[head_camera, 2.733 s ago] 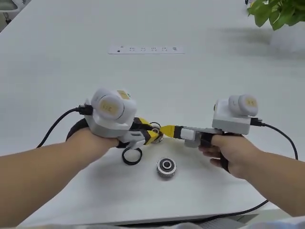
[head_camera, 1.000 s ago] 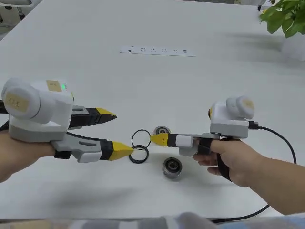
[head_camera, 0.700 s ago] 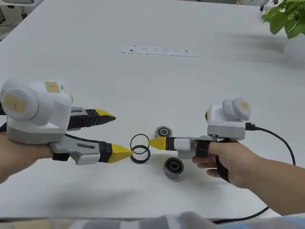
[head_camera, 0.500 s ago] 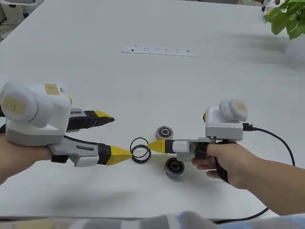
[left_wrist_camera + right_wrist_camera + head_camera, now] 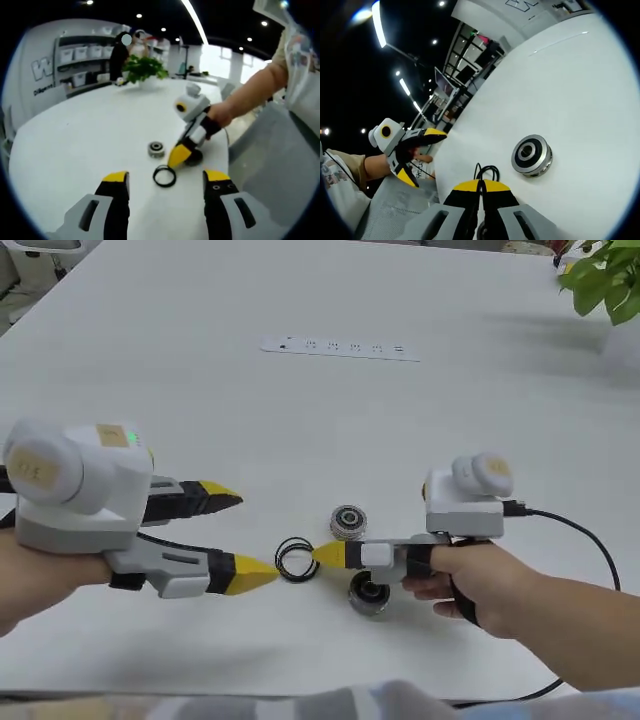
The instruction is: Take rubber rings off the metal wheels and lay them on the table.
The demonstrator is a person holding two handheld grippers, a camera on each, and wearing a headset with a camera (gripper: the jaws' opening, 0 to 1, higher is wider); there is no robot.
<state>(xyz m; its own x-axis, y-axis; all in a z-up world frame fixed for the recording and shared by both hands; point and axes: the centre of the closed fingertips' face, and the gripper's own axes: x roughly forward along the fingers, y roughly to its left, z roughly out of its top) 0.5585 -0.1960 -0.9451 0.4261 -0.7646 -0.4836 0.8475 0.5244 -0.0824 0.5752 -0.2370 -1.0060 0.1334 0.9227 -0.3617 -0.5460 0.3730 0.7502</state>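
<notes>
Two black rubber rings (image 5: 295,560) lie overlapping on the white table (image 5: 320,420). My right gripper (image 5: 322,555) is shut, its yellow tip on the edge of one ring (image 5: 486,173), which it seems to pinch. One bare metal wheel (image 5: 347,521) lies just beyond the rings, also seen as the wheel (image 5: 531,154) right of my right gripper (image 5: 481,186). A second wheel (image 5: 368,594) sits partly under the right gripper's body. My left gripper (image 5: 240,535) is open, left of the rings. Its jaws frame the rings (image 5: 164,176), and my left gripper (image 5: 166,177) holds nothing.
A white power strip (image 5: 340,347) lies far back on the table. A green plant (image 5: 605,275) stands at the back right corner. A black cable (image 5: 580,530) trails from the right gripper toward the table's near edge.
The left gripper let go of the wheel, opened and pulled back left. The right gripper's tip drew one ring nearer, onto the other ring. The head camera shifted.
</notes>
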